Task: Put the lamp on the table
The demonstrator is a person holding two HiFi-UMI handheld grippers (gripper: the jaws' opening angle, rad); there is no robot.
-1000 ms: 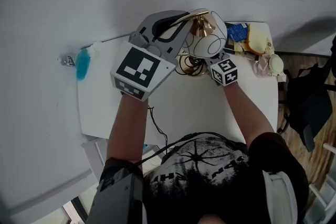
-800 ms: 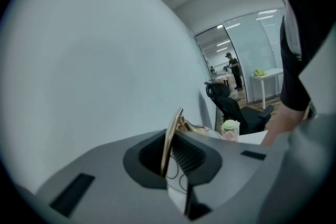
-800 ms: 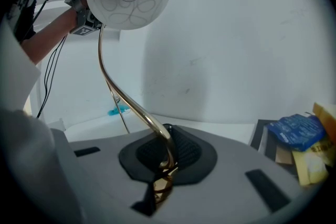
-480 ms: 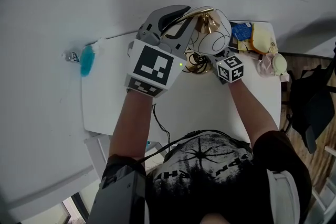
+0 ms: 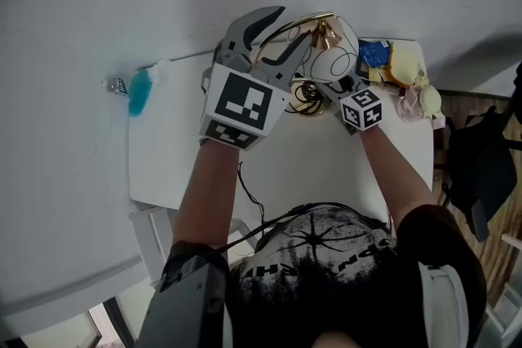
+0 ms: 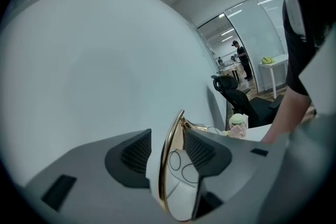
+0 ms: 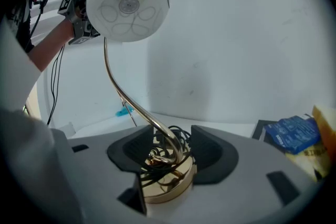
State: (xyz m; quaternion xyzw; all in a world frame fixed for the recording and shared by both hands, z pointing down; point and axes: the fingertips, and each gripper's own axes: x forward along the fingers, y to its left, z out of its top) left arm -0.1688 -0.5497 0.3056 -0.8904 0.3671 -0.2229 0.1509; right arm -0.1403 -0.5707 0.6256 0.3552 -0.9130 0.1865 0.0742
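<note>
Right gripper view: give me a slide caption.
Gold lamp standing on the white table, its base between the right tongs, which have just opened.

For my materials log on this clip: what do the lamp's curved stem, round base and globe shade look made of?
Curved stem: polished gold-toned metal, perhaps brass-plated, judging by bright highlights. Round base: same shiny gold finish, black cord coiled on it. Globe shade: matte white, plastic or frosted glass, can't tell; thin black lines, no glare.
</note>
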